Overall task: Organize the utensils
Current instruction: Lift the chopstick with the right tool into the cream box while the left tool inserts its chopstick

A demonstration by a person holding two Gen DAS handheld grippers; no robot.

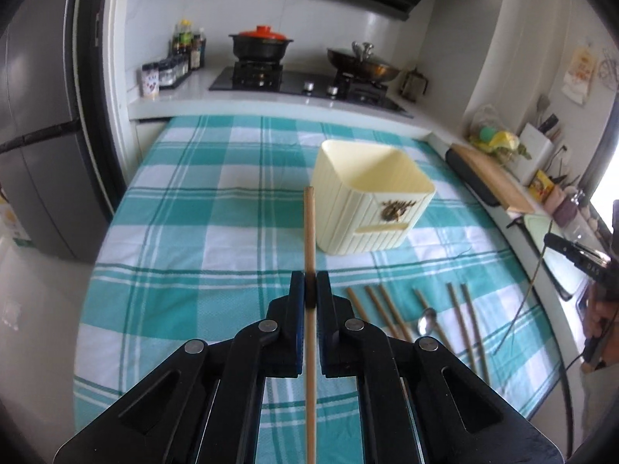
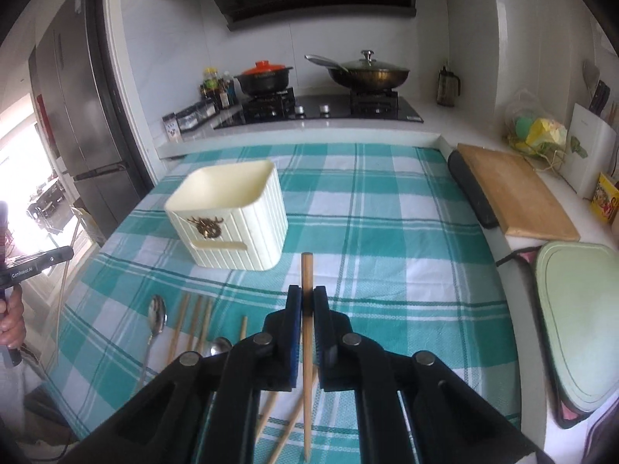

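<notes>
My left gripper [image 1: 309, 282] is shut on a wooden chopstick [image 1: 309, 228], held above the checked cloth and pointing toward the cream ribbed utensil holder [image 1: 367, 197]. My right gripper [image 2: 307, 295] is shut on another wooden chopstick [image 2: 306, 270], lifted off the table to the right of the same holder [image 2: 232, 216]. Several more chopsticks [image 1: 390, 309] and a metal spoon [image 1: 426, 321] lie in a row on the cloth; the right wrist view shows those chopsticks [image 2: 193, 317] and two spoons [image 2: 156, 317]. The holder looks empty inside.
A teal checked cloth [image 1: 193, 201] covers the table. Behind it are a stove with a red-lidded pot [image 1: 261, 40] and a wok [image 2: 367, 71]. A wooden cutting board [image 2: 514, 197] and a pale green board [image 2: 580, 309] lie on the right counter. A fridge [image 1: 42, 135] stands left.
</notes>
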